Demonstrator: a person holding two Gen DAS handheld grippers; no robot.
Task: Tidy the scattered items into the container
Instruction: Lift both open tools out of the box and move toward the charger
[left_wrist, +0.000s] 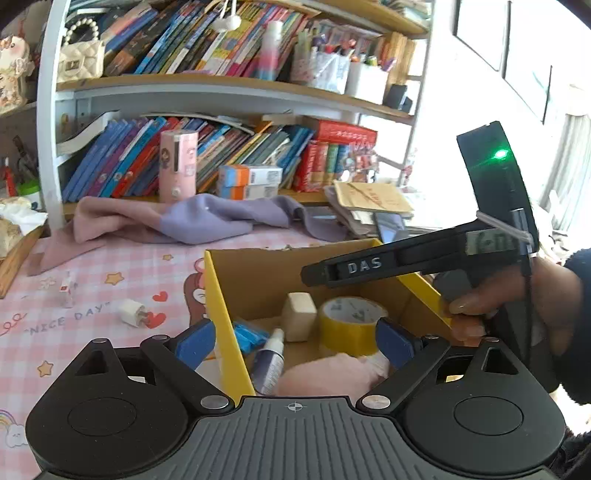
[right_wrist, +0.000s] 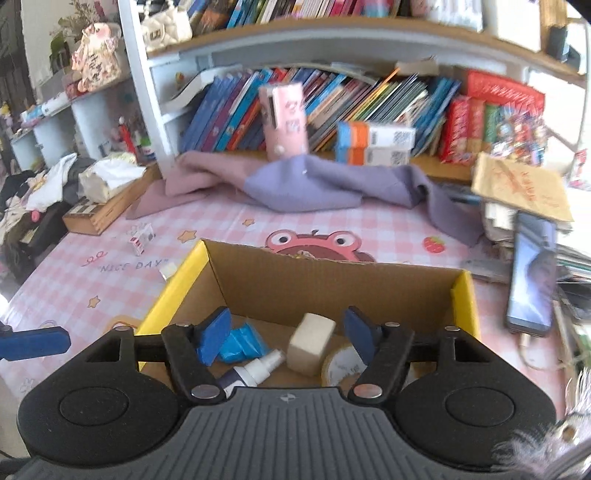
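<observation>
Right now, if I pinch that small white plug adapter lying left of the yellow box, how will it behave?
The small white plug adapter looks rigid and light, so it should hold its shape when pinched. It lies on its side on the smooth pink checked mat, so a glancing push may slide or roll it. Its prongs might catch.

tape roll (left_wrist: 352, 325) and block (left_wrist: 299, 315) in box (left_wrist: 221, 314), plug (left_wrist: 133, 313) left outside
</observation>
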